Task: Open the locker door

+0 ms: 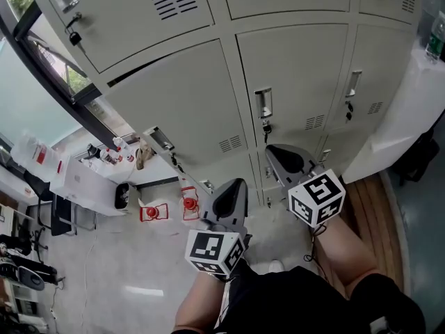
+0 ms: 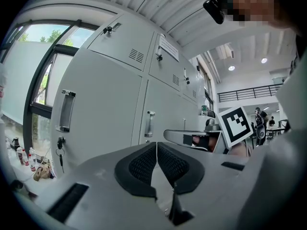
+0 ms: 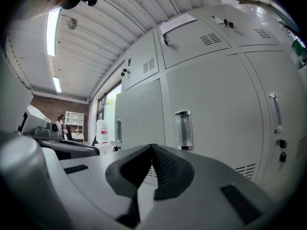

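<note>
Both sets of jaws are pressed together, holding nothing. The right gripper is nearer the closed locker door, whose upright handle lies ahead, slightly right of the jaws and apart from them. The left gripper sits farther back.

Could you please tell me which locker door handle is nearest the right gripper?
The middle handle, straight ahead of the right gripper; the left handle and the right handle, on neighbouring doors, sit farther off.
</note>
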The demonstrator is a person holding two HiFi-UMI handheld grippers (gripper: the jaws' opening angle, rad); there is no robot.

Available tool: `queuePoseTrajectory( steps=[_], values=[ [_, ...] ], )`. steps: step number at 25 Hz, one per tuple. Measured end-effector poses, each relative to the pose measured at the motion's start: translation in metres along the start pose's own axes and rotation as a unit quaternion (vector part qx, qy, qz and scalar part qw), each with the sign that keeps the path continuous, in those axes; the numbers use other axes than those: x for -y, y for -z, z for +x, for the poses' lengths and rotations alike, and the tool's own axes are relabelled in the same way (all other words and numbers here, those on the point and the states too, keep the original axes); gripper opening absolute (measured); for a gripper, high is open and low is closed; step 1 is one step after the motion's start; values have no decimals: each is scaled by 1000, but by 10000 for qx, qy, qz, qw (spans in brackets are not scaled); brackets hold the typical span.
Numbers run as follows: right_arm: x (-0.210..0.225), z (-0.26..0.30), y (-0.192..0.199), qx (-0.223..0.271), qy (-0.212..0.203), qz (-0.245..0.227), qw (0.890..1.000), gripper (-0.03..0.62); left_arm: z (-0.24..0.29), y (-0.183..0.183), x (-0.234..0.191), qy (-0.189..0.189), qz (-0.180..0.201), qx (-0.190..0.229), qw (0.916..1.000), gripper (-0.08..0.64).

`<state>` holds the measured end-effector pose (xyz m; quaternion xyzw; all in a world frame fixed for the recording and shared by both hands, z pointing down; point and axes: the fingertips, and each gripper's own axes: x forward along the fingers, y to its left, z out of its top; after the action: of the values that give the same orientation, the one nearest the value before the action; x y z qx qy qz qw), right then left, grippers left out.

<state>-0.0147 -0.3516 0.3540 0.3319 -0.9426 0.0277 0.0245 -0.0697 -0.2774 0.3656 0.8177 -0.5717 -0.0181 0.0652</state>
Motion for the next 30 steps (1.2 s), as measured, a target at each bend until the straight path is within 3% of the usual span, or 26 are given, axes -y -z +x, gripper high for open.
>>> queuePoseTrajectory(
  steps=[3, 5, 17, 30],
  values=[
    [6, 10, 0, 9, 172, -39, 9998, 56, 4, 3, -6, 72, 16, -25, 10000, 20],
    [9, 16, 0, -10, 289, -58, 9996, 111, 6, 4, -10, 140, 27, -57, 9999, 20],
    [45, 67, -13, -153, 1270, -506, 9905, 201, 22, -6, -47, 439, 162, -90, 9989, 20],
    [62, 93, -10, -251, 1648, -478, 9848, 229, 31, -6, -70, 505, 124, -146, 9985, 20]
  ],
)
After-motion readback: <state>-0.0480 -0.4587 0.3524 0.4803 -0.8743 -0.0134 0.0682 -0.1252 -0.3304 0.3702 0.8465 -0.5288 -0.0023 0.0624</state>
